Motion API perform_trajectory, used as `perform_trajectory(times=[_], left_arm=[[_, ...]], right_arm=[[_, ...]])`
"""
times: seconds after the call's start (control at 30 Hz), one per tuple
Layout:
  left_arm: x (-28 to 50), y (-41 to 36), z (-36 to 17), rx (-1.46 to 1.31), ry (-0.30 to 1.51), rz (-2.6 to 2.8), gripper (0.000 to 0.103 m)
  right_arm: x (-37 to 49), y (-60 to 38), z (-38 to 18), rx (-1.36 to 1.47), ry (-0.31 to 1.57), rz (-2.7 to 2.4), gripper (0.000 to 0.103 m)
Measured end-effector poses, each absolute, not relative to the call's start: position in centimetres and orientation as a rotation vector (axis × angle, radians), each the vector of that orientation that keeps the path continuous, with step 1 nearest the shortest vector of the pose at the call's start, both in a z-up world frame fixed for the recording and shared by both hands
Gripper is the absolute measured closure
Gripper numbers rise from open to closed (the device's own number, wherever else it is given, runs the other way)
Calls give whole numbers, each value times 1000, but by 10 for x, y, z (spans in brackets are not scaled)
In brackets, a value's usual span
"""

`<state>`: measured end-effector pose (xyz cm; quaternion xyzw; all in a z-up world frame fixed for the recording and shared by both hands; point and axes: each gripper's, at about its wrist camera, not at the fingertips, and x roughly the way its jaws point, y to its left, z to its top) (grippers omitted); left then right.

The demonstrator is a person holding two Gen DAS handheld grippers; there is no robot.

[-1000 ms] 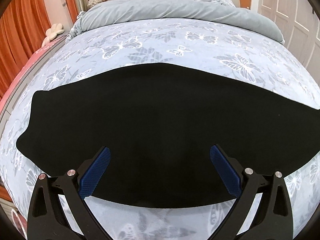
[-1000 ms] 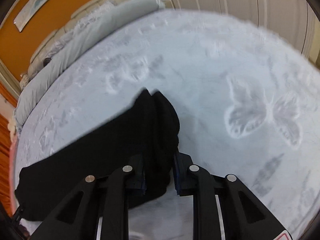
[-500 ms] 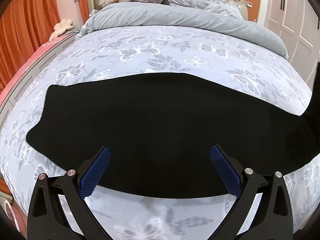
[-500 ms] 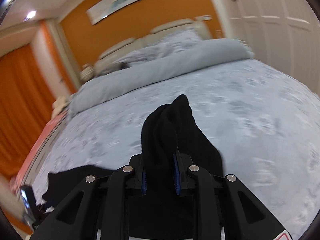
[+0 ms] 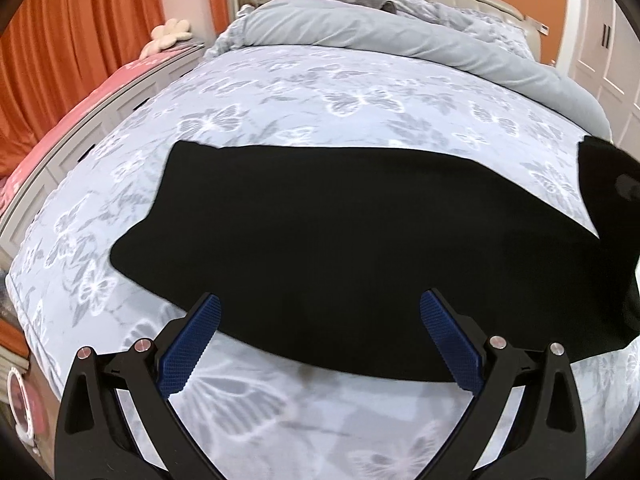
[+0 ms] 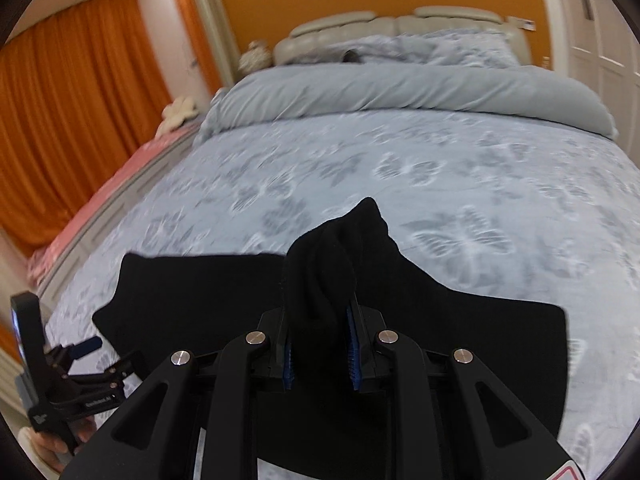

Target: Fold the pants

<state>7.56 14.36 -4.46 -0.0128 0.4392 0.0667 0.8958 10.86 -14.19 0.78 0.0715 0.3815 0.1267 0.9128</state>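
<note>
I have the black pants (image 5: 340, 248) lying flat across the near part of the bed (image 5: 360, 92), on the butterfly-print cover, with their long axis running left to right in front of me. That axis is what the coming move turns on: as I read it, the fold goes along it, one end carried over toward the other.

My right gripper (image 6: 320, 344) is clamped on a bunched end of the pants; in the right wrist view the cloth stands up in a dark peak between the jaws and drapes down from there to the flat body of the garment. In the left wrist view that lifted end shows as a black hump at the far right edge, raised off the cover, so the held end is the right one and the free, squared-off end lies at the far left.

My left gripper (image 5: 320, 332) has its jaws wide apart with nothing between them. It hangs over the near long edge of the pants, about midway along, the blue pads (image 5: 192, 344) above cloth and cover but pressing on neither as far as I can tell.

So the right hand owns the moving end and the target lies to its left. The left hand is nearer to the middle and the left end, well placed, I judge, to pin the cloth at the fold line.
</note>
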Motion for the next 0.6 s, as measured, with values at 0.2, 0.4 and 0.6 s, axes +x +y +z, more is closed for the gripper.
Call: perform_trajectory(times=[0.2, 0.4, 0.6], left_arm=[[69, 174, -49, -44, 924, 165, 5], [64, 196, -51, -67, 931, 183, 5], [64, 205, -53, -90, 941, 190, 5]], right_arm=[[119, -84, -26, 57, 867, 316, 83], [121, -44, -59, -37, 925, 333, 82], [121, -22, -87, -154, 954, 327, 74]])
